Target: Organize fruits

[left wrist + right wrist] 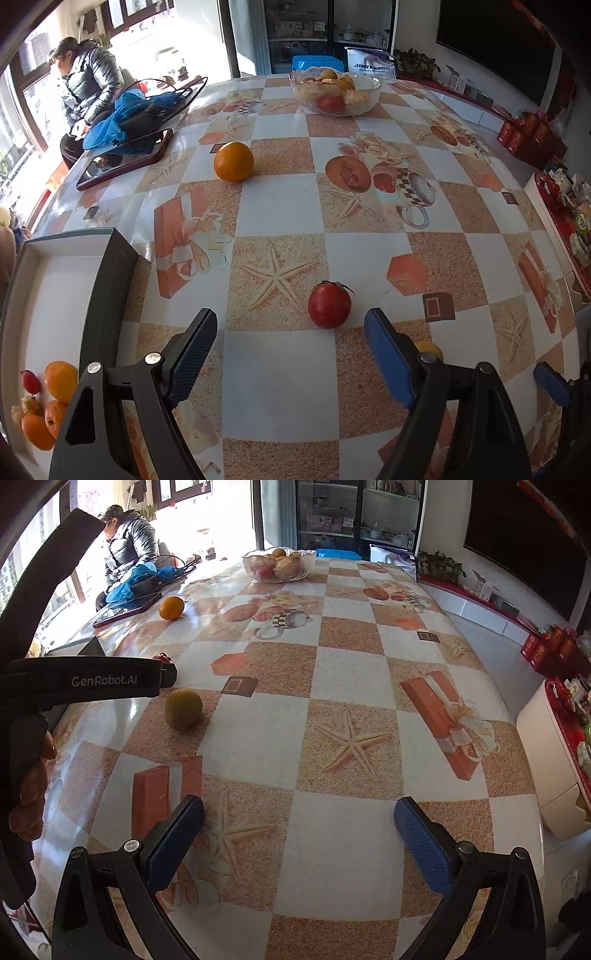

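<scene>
Both my tongs are spread wide and carry nothing. My left tongs hover low over the table, aimed at the red tomato just ahead, slightly right of centre. The box at my near left already has several oranges and a small red fruit in its near end, so I judge the sorting partly done. Left loose are the tomato, an orange farther off to the left, and a yellowish fruit near my right tongs. A glass bowl of fruit stands at the far end.
</scene>
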The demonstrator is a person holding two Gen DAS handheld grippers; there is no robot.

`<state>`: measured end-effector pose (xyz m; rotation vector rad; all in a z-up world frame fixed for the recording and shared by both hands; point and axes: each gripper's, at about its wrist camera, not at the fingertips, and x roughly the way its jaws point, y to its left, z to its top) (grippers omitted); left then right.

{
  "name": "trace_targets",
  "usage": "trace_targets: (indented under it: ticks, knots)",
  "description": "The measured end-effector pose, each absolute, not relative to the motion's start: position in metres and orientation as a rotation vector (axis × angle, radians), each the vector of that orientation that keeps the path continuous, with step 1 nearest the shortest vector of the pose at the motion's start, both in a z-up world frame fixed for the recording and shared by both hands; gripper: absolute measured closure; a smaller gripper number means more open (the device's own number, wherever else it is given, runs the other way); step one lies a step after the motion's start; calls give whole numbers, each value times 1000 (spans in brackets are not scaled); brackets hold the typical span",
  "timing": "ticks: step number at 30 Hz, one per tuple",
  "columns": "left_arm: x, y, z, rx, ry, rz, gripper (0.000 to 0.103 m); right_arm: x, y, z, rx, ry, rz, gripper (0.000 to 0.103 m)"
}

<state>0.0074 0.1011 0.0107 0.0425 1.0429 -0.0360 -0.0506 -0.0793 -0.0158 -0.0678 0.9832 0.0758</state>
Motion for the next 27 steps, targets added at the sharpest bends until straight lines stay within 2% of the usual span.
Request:
trace_targets:
  ticks: [10, 12, 14, 16, 27]
  knots:
    - [-13, 117, 5, 30, 1028, -18, 16, -51, -79, -16, -68, 983, 75, 0]
    - [-21, 119, 3, 36, 1008, -18, 14, -51, -79, -16, -68, 983, 75, 0]
    - [-27, 122, 0, 33, 978, -10, 5, -51, -79, -16, -68, 983, 76, 0]
    - [-31, 126, -3, 12, 961, 0, 1, -51, -79, -16, -68, 982, 76, 0]
    - [-31, 127, -4, -1, 965, -6, 0, -52, -79, -17, -68, 982, 76, 0]
